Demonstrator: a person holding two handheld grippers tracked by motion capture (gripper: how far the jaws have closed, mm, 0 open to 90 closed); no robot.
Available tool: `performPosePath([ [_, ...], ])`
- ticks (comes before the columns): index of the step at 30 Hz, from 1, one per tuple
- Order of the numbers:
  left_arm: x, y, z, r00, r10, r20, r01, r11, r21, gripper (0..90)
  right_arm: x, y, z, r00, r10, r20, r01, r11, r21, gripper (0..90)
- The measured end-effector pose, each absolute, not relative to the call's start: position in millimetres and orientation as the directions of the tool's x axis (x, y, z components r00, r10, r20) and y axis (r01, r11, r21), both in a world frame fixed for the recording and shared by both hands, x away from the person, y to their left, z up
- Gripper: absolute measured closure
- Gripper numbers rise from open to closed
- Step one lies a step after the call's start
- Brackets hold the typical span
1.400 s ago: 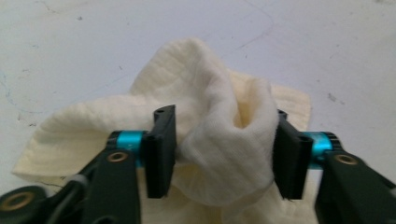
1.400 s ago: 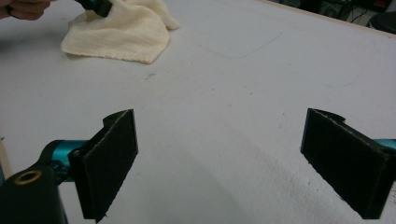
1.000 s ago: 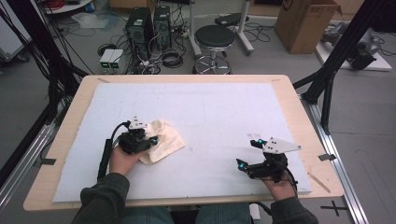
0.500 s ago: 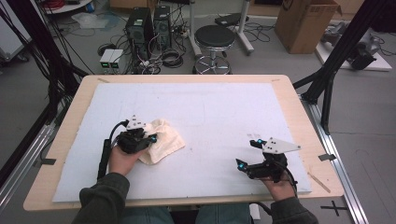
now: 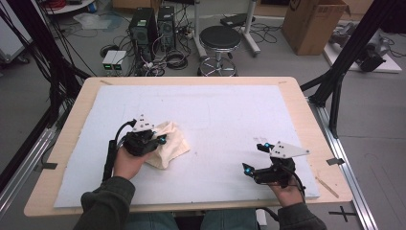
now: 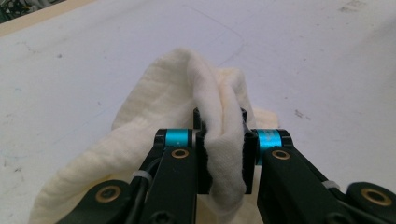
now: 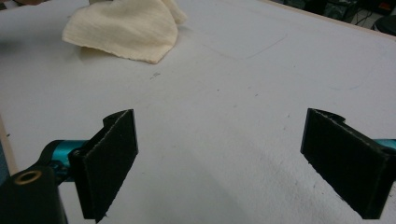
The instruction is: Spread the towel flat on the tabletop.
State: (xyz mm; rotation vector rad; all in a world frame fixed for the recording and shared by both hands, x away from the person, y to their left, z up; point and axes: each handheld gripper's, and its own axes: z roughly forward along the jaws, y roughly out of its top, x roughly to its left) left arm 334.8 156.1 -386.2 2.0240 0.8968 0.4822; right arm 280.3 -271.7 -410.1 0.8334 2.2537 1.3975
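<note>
A cream cloth [image 5: 170, 143] lies crumpled on the white mat [image 5: 215, 115], left of the middle. My left gripper [image 5: 160, 139] is shut on a bunched fold of that cloth [image 6: 219, 140], which is pinched between its black pads and rises from the mat. Near the front right of the mat my right gripper [image 5: 253, 157] stands open, jaws wide apart, nothing between its pads [image 7: 112, 158]. From the right gripper view the cloth [image 7: 126, 28] lies far off at the upper left.
The mat covers a wooden table [image 5: 306, 115]. Behind the table stand a black stool [image 5: 220, 40], computer towers [image 5: 151, 28] with tangled cables, and a cardboard box [image 5: 311, 24]. Black frame posts [image 5: 344, 72] rise at both sides.
The left gripper has shifted slightly on the cloth, bunching it a little. The right gripper has stayed where it was, open.
</note>
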Motion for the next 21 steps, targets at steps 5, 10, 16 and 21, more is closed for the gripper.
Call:
performPosePath([
  [5, 332.1, 147.0, -375.1, 0.694, 0.72, 0.012, 0.39, -0.39, 0.834, 82.7, 279.9, -271.2, -409.7, -0.761, 0.649, 0.007, 0.295, 0.338, 0.894, 10.3],
  [10, 329.6, 137.2, -366.4, 0.717, 0.697, 0.01, 0.37, -0.393, 0.842, 82.7, 279.9, -271.3, -409.4, -0.761, 0.649, 0.001, 0.288, 0.336, 0.897, 10.3],
  [16, 324.8, 120.7, -351.7, 0.753, 0.658, -0.001, 0.334, -0.381, 0.862, 82.7, 279.7, -272.4, -408.9, -0.76, 0.649, 0.001, 0.285, 0.334, 0.898, 10.3],
  [21, 321.8, 104.1, -343.4, 0.788, 0.616, 0.0, 0.31, -0.397, 0.864, 82.6, 279.9, -272.7, -408.6, -0.761, 0.649, -0.003, 0.281, 0.334, 0.9, 10.3],
])
